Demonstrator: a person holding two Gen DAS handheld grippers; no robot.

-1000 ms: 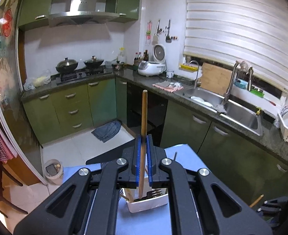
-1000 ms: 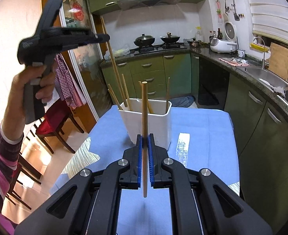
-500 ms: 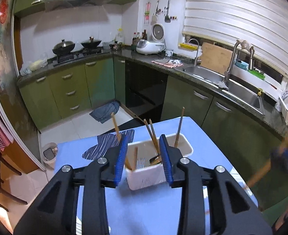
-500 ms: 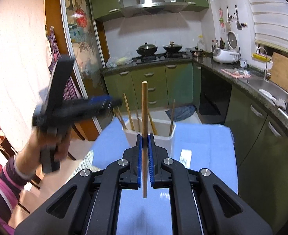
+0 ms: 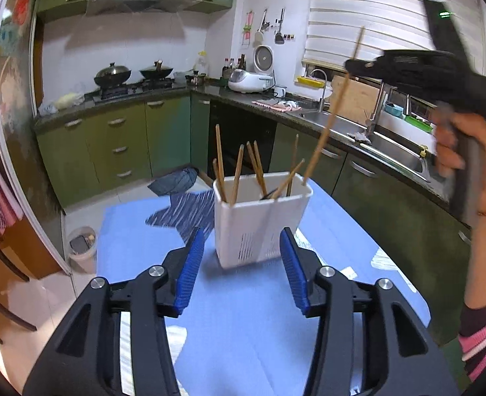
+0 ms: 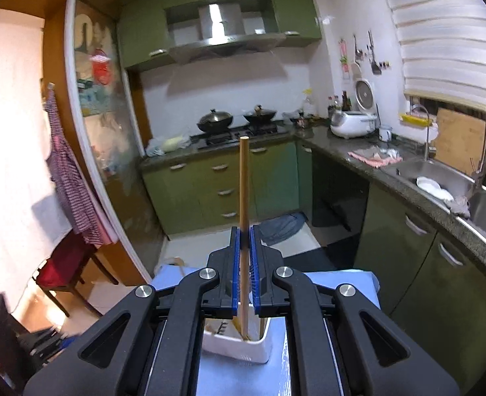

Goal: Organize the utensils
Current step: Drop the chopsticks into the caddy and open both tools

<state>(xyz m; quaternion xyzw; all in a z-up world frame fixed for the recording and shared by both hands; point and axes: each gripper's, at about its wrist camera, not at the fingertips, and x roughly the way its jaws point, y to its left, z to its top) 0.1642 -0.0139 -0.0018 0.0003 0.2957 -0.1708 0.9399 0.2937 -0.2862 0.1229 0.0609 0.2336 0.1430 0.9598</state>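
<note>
A white utensil holder (image 5: 261, 224) stands on the blue table cover (image 5: 236, 323) with several wooden chopsticks (image 5: 236, 173) upright in it. My left gripper (image 5: 241, 264) is open and empty, just in front of the holder. My right gripper (image 6: 243, 254) is shut on a wooden chopstick (image 6: 243, 184). It shows in the left wrist view (image 5: 408, 66) above and right of the holder, with that chopstick (image 5: 333, 112) slanting down and its lower tip at the holder's right rim. In the right wrist view the holder (image 6: 239, 345) lies right below the jaws.
Green kitchen cabinets and a dark counter with a sink (image 5: 385, 142) run behind and to the right of the table. A stove with two woks (image 5: 130, 74) is at the back. A red chair (image 6: 61, 267) and a small bin (image 5: 81, 242) stand left of the table.
My left gripper let go of its chopstick into the holder, opened and drew back lower. My right gripper carried its chopstick over the holder and lowered the tip to the rim.
</note>
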